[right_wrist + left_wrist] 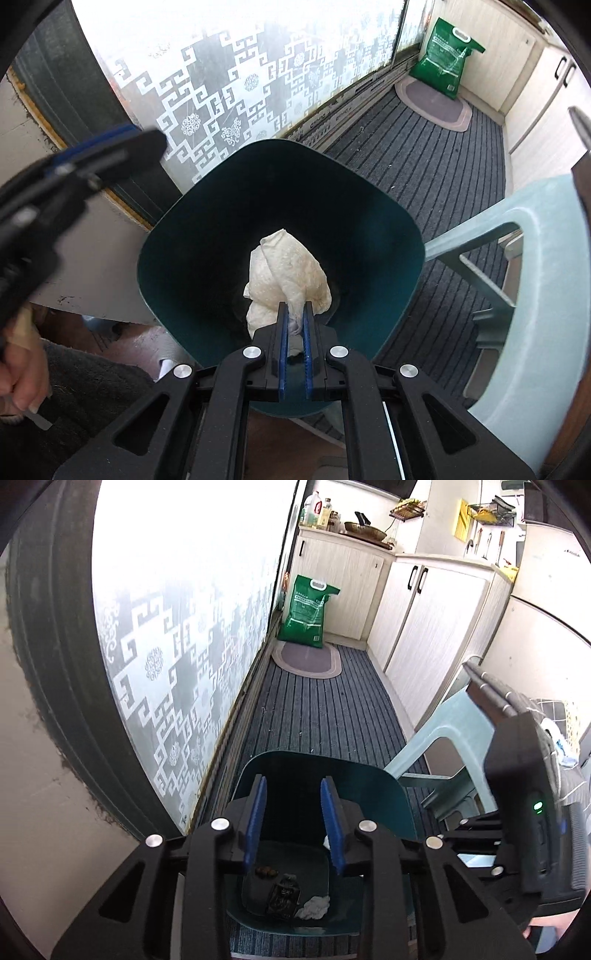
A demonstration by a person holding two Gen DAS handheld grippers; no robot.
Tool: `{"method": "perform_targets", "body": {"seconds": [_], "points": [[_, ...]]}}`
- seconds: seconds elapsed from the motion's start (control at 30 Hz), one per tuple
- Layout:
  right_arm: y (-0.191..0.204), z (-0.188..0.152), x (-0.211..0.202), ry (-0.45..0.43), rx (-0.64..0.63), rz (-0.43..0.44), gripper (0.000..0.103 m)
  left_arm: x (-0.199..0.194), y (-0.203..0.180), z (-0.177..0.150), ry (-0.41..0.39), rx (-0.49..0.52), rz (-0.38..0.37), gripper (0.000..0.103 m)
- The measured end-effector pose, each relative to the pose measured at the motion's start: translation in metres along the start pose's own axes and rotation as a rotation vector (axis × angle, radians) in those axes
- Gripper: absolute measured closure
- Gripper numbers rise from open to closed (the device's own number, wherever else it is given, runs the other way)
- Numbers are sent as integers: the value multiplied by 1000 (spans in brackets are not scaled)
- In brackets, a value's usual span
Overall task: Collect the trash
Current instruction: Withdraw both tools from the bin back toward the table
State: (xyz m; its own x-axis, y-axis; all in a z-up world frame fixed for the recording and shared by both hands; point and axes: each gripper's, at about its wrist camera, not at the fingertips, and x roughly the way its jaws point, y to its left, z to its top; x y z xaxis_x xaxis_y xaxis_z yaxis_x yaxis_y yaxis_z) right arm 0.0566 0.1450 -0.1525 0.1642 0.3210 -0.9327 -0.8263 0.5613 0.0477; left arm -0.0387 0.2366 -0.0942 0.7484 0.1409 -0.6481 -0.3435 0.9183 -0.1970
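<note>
Tissue (288, 273), white and crumpled, hangs from my right claw (295, 321), whose blue pads are clenched on one twisted corner of it, the rest of the wad bulging out beyond the tips. I hold it pointing steeply down over the open mouth of the teal bin (177, 229), so the tissue sits inside the ring of the rim, above the dark inside. My left claw (295, 794) is released: its blue fingers (258, 812) stand apart with nothing between them, above the near side of the same bin. Through that gap I see the bin's floor, where a dark wrapper (282, 895), a small white wad (314, 908) and some brown bits (263, 870) already lie. In the right view the left claw shows as a blur at the upper left, with a hand (22, 373) on its grip lower down. The bin stands on striped grey carpet (321, 716). Just to its right is a pale green plastic chair (539, 302), touching or nearly touching the rim; I cannot tell which. On the other side runs a frosted glass door (166, 635) with a white key pattern. At the far end of the carpet lies an oval mat (306, 661), with a green sack (306, 613) standing on it against pale cabinets (436, 620).
</note>
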Motion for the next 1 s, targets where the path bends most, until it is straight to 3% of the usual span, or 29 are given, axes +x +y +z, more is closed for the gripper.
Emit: {"method": "perform_targets", "body": {"seconds": [0.2,0.6,0.67,0.73,0.87,1.0], "points": [[7,-5,18,36,-1,19,96,-23,3,14,-77,-17,-27,75],[16,-17,60,134,-66,-10,95,-82,-14,30,-316,3,-125,75],[16,-18,64,141,-66,-21,76,-90,-16,33,-346,7,-136,75],[17,-18,62,131,-61,-15,64,-96,-18,35,-361,11,-140,71],[21,-15,47,84,-73,8,64,-96,-19,36,-365,1,-137,70],[25,-11,23,10,-87,47,65,-96,-20,37,-365,-14,-126,56]]}}
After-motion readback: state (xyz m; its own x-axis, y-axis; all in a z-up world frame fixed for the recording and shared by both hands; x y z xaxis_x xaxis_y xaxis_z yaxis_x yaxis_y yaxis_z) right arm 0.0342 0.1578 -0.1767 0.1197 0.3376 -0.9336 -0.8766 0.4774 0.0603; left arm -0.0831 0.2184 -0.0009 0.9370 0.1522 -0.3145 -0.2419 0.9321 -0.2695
